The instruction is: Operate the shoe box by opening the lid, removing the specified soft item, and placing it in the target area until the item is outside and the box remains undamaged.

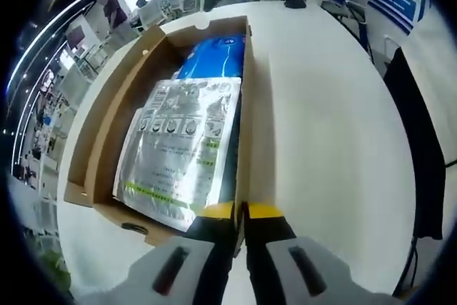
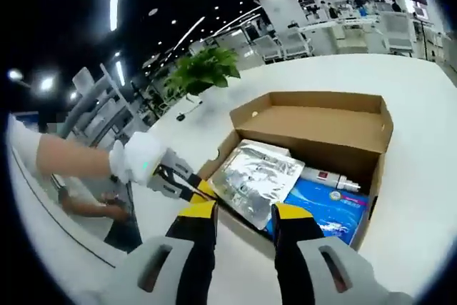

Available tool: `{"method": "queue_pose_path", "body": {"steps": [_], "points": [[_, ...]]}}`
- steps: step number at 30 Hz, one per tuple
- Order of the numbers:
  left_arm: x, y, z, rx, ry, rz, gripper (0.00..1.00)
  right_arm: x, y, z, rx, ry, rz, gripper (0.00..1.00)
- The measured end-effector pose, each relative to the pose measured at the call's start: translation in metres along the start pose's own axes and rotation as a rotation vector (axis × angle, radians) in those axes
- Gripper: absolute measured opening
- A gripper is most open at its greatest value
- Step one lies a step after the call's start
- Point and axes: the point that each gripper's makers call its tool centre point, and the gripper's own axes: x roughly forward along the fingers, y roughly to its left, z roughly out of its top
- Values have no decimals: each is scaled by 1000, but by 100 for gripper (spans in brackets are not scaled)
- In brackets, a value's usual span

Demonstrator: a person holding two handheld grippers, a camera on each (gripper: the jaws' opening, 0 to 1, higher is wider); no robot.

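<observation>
Yellow-tipped jaws of the left gripper (image 1: 240, 210) sit right at the bottom of the left gripper view, squeezed together on the thin side wall of the shoe box (image 1: 248, 116), so it's basically pinching the cardboard edge between them. Only a sliver of gap shows, and the wall runs straight into it.

That box is already open on the white table (image 1: 335, 148), lid flap folded out to the side. Lying on top inside is a silvery foil pouch (image 1: 182, 141) with printed panels and a green strip, and a blue soft pack (image 1: 214, 55) pokes out from under its far end.

Over in the right gripper view, the right gripper (image 2: 245, 214) has its jaws clearly apart with nothing between them, sitting just in front of the box's near corner. I can't tell if it touches the cardboard. Same contents from this side: foil pouch (image 2: 253, 173), blue pack (image 2: 328, 208), plus a white tube-like thing with a red mark (image 2: 330, 178) lying between the blue pack and the back wall.

The left gripper (image 2: 191, 185) also shows here from the left, held by a white-gloved hand (image 2: 137, 160), its tips on the box's (image 2: 314, 119) near side wall. A green potted plant (image 2: 201, 69) stands well behind the box.
</observation>
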Motion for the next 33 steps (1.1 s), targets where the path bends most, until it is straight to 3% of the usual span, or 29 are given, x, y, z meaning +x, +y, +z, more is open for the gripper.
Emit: {"method": "queue_pose_path", "body": {"steps": [3, 5, 7, 8, 9, 10, 11, 12, 13, 15, 17, 19, 21, 24, 28, 33], "points": [[0, 1, 0, 1, 2, 5, 3, 6, -5, 0, 159, -8, 24, 24], [0, 2, 0, -5, 3, -6, 3, 9, -8, 6, 320, -44, 70, 31], [0, 1, 0, -4, 3, -10, 3, 13, -23, 3, 478, -18, 33, 41], [0, 1, 0, -4, 3, -11, 3, 13, -25, 2, 502, -13, 31, 42], [0, 1, 0, -3, 4, -12, 3, 15, -23, 5, 613, -29, 74, 37], [1, 1, 0, -3, 6, -13, 3, 15, -22, 7, 669, -35, 109, 30], [1, 1, 0, -3, 6, -13, 3, 16, -24, 1, 758, 3, 121, 24], [1, 1, 0, 6, 9, -8, 3, 18, -24, 2, 783, 0, 135, 22], [1, 0, 0, 22, 11, 1, 3, 21, -26, 3, 751, -9, 149, 24], [1, 0, 0, 28, 12, 9, 3, 26, -32, -3, 685, 19, 88, 30], [1, 2, 0, 13, 10, 2, 3, 32, -42, -5, 645, 22, 41, 28], [1, 2, 0, 10, 10, -1, 3, 33, -42, -4, 643, 22, 47, 27], [1, 2, 0, 3, 11, -4, 3, 36, -40, -10, 716, 54, 72, 27], [1, 1, 0, 22, 7, 4, 3, 36, -40, -5, 774, 15, 92, 29], [0, 2, 0, 17, 7, -1, 3, 40, -52, -7, 766, 34, 68, 28], [0, 2, 0, 10, 5, -8, 3, 48, -51, -12, 767, 56, 66, 26]]}}
